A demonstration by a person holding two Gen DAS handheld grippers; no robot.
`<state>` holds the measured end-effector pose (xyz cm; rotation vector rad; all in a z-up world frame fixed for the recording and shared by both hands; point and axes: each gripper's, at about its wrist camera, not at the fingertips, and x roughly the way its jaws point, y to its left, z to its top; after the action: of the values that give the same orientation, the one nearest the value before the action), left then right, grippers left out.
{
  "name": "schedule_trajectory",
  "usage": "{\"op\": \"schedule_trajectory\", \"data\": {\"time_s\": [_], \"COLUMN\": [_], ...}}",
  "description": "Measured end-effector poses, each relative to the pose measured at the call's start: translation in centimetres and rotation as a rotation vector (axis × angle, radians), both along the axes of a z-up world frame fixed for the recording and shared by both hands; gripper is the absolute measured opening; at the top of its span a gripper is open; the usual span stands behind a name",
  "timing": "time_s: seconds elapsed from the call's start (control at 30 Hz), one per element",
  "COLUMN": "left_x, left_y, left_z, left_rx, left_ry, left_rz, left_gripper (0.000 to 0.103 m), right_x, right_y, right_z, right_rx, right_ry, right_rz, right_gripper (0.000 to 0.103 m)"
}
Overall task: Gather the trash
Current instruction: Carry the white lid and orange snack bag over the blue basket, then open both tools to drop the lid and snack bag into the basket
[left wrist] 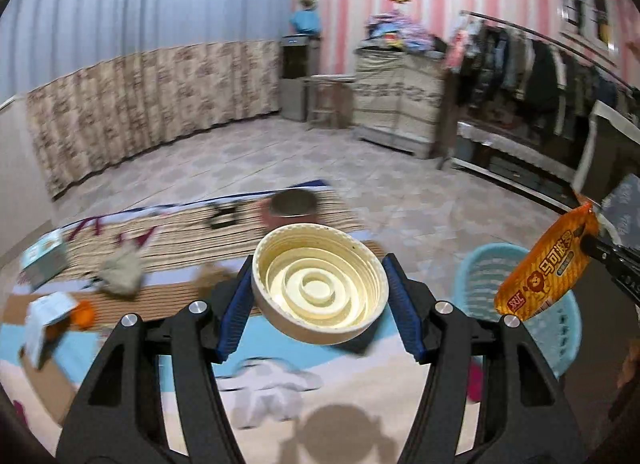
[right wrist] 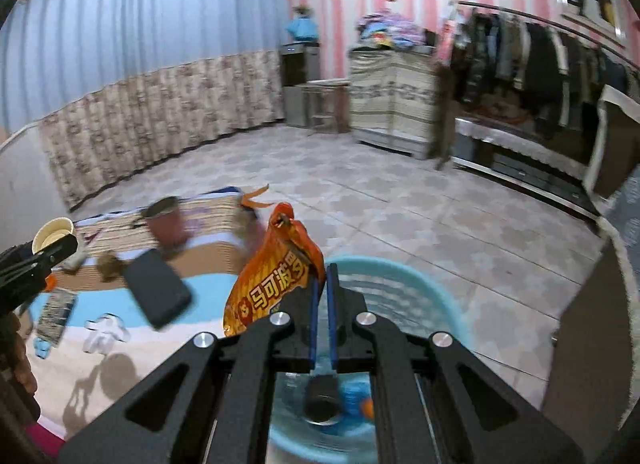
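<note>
Gripping a cream plastic lid [left wrist: 320, 284] across its rim in the left gripper [left wrist: 320, 306], jaws spread wide and pressed on opposite edges, held up over the patterned mat [left wrist: 120, 344] with the pale blue basket [left wrist: 560, 328] off to the side. Pinching an orange snack wrapper [right wrist: 272, 280] by its lower edge in the right gripper [right wrist: 322, 304], jaws almost fully closed, right above that same basket. Looking light on both counts: lid stiff, smooth and likely to slip unless squeezed square across the rim, wrapper thin, crinkly and floppy, best nipped at a flat edge.
</note>
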<state>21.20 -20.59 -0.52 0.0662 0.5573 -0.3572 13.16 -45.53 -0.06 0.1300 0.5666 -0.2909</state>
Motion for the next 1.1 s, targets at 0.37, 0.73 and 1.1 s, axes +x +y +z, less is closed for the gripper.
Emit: {"op": "schedule_trajectory", "data": {"time_s": [0.37,0.73,1.1], "left_x": [-3.0,-2.3,-0.9], "left_y": [-13.4,-17.9,-14.4], "left_z": [-3.0,-3.7,-1.7], "left_rx": [0.017,0.035,0.041], "left_ry": [-0.008,0.007,-0.035], "left_rz": [-0.245,-0.307,-0.186], "left_gripper": [0.061,0.066,0.091], "right_x": [-3.4,-2.7,-1.8], "right_y": [-7.3,-8.8,-8.4], "right_z": [-1.3,-3.1,-5.2], "right_rx": [-0.008,0.025,0.065], "right_ry": [0.036,0.061,0.09], "right_rz": [-0.121,-0.149,-0.146], "right_gripper": [0.004,0.004,0.004]}}
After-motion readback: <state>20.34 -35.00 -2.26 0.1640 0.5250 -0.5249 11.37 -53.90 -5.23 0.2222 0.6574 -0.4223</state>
